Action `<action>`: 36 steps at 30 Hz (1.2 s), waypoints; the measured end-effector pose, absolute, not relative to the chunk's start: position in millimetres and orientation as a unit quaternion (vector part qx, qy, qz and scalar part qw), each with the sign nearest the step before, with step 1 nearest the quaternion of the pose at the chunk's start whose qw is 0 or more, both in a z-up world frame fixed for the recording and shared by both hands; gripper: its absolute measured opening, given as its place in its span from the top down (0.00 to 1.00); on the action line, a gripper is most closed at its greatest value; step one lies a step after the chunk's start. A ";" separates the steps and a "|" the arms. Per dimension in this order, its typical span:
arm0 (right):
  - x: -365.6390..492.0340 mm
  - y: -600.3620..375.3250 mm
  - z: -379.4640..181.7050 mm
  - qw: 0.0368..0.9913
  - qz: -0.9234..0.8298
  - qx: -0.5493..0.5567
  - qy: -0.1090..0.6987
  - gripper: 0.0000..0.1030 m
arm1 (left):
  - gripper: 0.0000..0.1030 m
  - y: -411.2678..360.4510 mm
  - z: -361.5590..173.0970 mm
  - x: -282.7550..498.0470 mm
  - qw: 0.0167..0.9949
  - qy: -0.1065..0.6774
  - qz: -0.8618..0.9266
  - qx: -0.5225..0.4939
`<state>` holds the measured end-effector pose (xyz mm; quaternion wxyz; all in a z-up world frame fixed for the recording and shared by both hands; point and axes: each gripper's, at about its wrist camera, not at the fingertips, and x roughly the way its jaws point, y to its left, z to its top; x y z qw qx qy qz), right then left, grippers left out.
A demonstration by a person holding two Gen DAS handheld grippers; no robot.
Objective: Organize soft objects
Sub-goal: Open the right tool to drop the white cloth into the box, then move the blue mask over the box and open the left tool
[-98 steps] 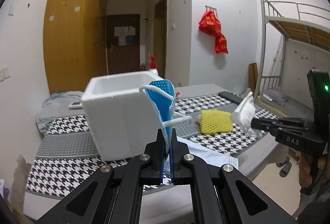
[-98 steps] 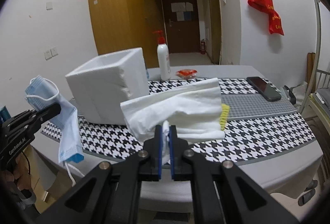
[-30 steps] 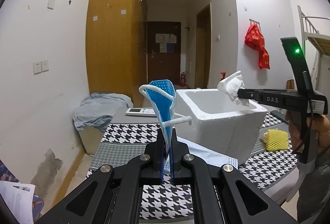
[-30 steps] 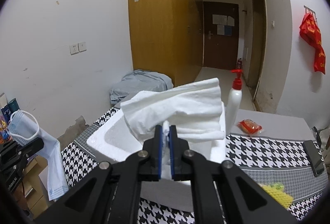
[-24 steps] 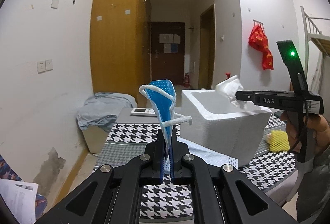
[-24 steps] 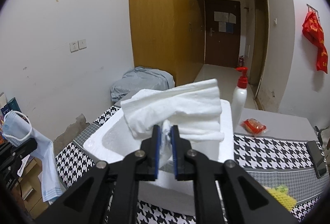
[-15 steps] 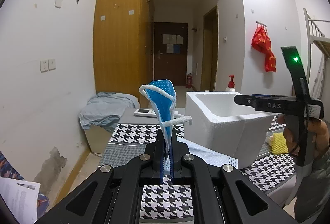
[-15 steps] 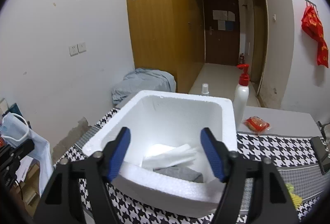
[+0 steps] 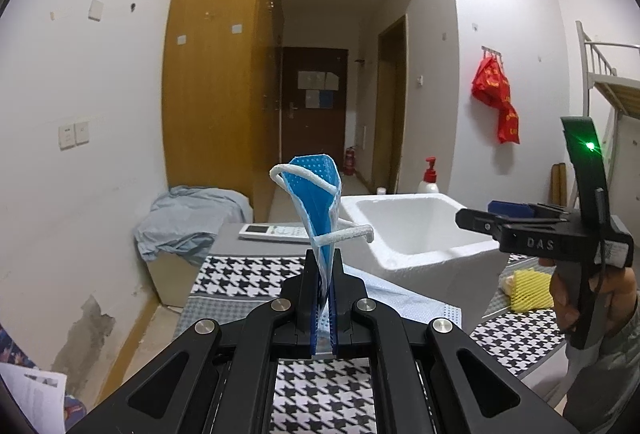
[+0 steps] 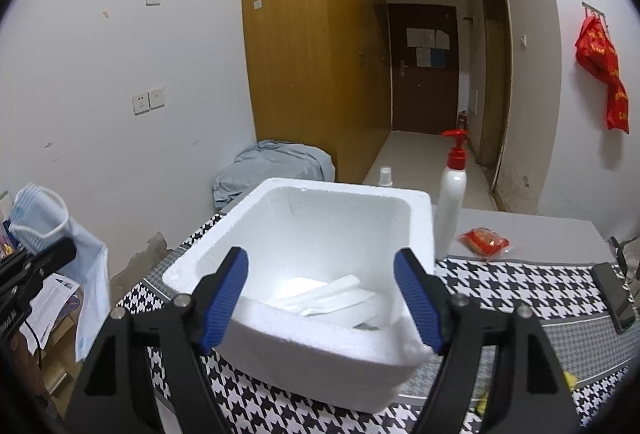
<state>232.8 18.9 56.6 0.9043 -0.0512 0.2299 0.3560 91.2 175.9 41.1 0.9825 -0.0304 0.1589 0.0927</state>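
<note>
My left gripper (image 9: 323, 258) is shut on a blue face mask (image 9: 316, 194) that stands up from the jaws; it also shows in the right wrist view (image 10: 48, 230) at the left edge. My right gripper (image 10: 321, 274) is wide open and empty, held over the near rim of the white foam box (image 10: 248, 318). A white tissue (image 10: 320, 298) lies inside the box. In the left wrist view the box (image 9: 420, 246) is right of the mask, with the right gripper (image 9: 476, 220) above its right rim. A yellow sponge (image 9: 528, 290) lies on the table behind it.
A houndstooth cloth covers the table (image 10: 520, 294). A white pump bottle (image 10: 452, 202), a red packet (image 10: 484, 240) and a black phone (image 10: 614, 296) sit behind and right of the box. A remote (image 9: 276, 232) lies on the table's far end. A grey bundle (image 9: 188, 222) lies on the floor.
My right gripper opened over the foam box and the tissue dropped inside. My left gripper keeps hold of the mask and has hardly moved.
</note>
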 end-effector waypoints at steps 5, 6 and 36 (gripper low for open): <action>227.0 6.4 58.6 0.910 0.346 -0.049 0.223 0.23 | 0.96 171.9 47.2 100.1 0.984 0.156 0.078 -0.026; 225.4 4.2 58.4 0.911 0.343 -0.050 0.223 0.22 | 0.96 170.9 48.6 100.9 0.985 0.155 0.075 -0.024; 212.1 -60.5 31.7 0.933 0.263 -0.053 0.238 0.15 | 0.96 134.1 69.5 185.2 0.986 0.169 -0.005 -0.012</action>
